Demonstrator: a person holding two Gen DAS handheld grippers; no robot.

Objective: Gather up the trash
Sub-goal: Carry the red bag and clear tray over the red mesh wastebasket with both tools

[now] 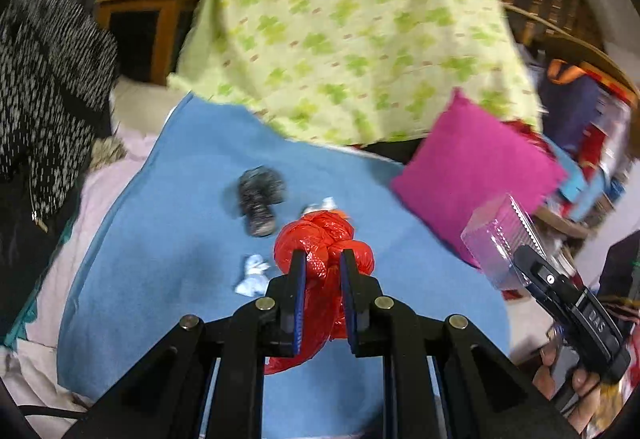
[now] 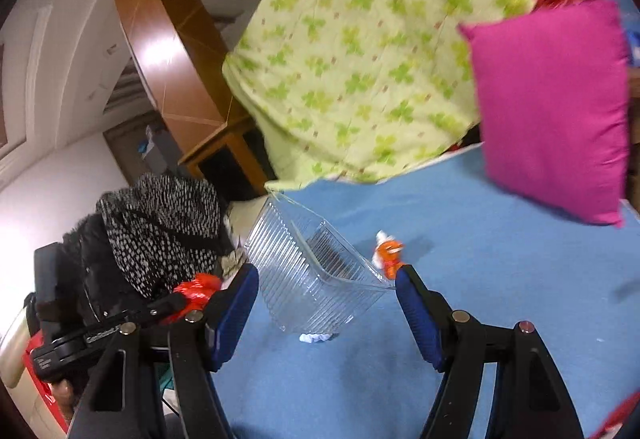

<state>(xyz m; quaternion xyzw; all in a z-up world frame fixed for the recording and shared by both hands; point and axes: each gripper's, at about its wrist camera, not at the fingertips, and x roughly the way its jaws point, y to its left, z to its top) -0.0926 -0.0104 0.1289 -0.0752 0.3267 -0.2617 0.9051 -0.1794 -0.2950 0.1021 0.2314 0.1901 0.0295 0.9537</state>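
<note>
Clamping crinkly red plastic bag (image 1: 320,239), left tongs (image 1: 322,259), right tongs (image 2: 326,279) gripping ribbed clear tub (image 2: 312,263)

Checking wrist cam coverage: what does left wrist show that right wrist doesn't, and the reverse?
Left wrist only: the grey sock on the blue sheet, and the left gripper shut on the red plastic bag.

Right wrist only: the orange-and-white wrapper, the tall wooden cabinet, and the right gripper with its jaws around the clear plastic box.

Both: the box, the bag, the magenta pillow, the green patterned quilt and a white crumpled tissue.
</note>
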